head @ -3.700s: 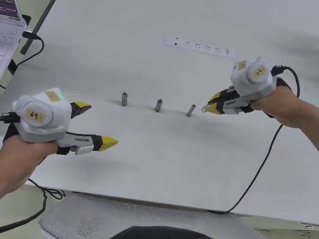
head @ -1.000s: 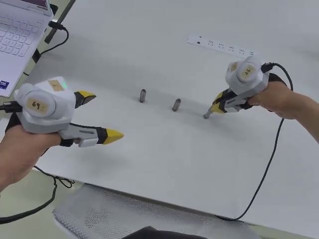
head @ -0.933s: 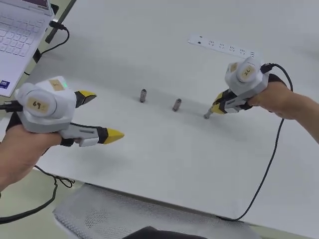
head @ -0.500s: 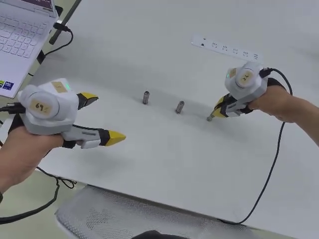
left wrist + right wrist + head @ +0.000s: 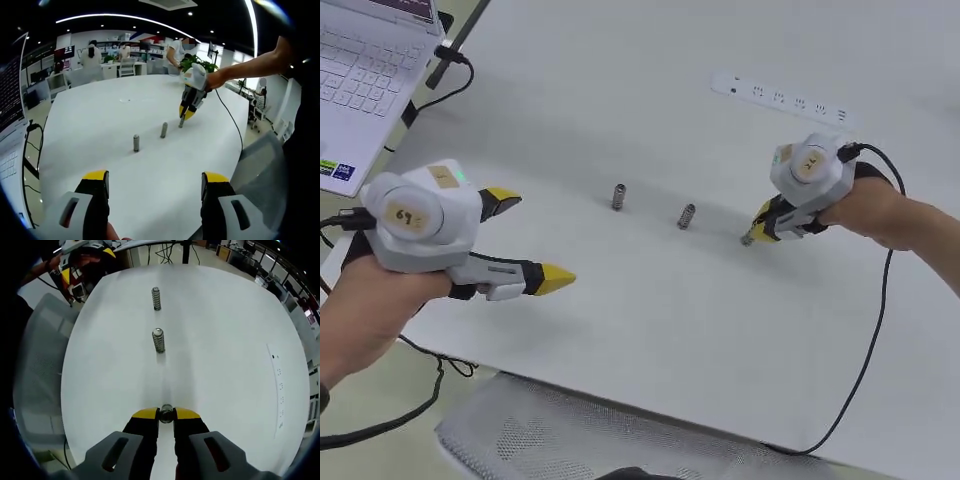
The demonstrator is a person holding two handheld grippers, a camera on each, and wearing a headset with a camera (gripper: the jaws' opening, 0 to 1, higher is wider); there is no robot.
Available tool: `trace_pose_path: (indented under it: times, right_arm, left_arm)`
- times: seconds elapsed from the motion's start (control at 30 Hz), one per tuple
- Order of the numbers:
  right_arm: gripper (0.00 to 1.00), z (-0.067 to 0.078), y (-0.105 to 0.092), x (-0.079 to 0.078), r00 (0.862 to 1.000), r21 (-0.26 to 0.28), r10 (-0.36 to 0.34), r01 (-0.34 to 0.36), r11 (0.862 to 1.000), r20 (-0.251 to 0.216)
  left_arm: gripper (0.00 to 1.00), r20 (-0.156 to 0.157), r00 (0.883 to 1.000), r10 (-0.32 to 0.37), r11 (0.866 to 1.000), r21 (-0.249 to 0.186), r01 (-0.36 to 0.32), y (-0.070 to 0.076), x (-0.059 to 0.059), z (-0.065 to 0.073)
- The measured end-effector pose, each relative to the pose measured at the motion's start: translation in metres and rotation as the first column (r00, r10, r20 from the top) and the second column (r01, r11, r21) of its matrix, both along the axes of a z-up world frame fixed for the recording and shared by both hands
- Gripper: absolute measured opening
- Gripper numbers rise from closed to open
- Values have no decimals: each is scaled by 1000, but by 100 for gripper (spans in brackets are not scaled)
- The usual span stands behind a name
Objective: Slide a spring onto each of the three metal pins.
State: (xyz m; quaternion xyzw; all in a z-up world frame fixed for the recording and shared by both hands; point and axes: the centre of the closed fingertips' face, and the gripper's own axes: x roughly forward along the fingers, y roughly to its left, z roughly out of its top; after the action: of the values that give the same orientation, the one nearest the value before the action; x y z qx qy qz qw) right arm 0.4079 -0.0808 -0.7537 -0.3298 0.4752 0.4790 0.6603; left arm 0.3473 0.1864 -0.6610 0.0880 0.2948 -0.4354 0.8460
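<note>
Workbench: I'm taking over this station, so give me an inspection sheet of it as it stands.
Surface: white table, no marks seen.
Job's things: first pin and middle pin each wear a spring; third pin sits in the jaws of the right claw, its spring not discernible.
Clutter: power strip, laptop.
Grippers: left claw open, holding nothing; right claw shut on third pin.
Cables: black cable from right claw trails off the table.
Surroundings: mesh chair; open office with people.

Matt white table [image 5: 650, 330] — grey metal springs [image 5: 687, 216]
</note>
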Motion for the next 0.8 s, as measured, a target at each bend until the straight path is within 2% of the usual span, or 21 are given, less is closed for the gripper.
trace_pose_path:
  times: [0.47, 0.8]
  right_arm:
    - [9, -6, 0, 0, 1000, -10, 5, -5, 1000, -9]
    - [12, -4, -2, 0, 1000, -10, -6, 6, 1000, -7]
  left_arm:
    - [72, -3, 1000, 6, 1000, 3, -6, 4, 0, 0]
    - [72, 1, 1000, 7, 1000, 2, -7, 5, 2, 1]
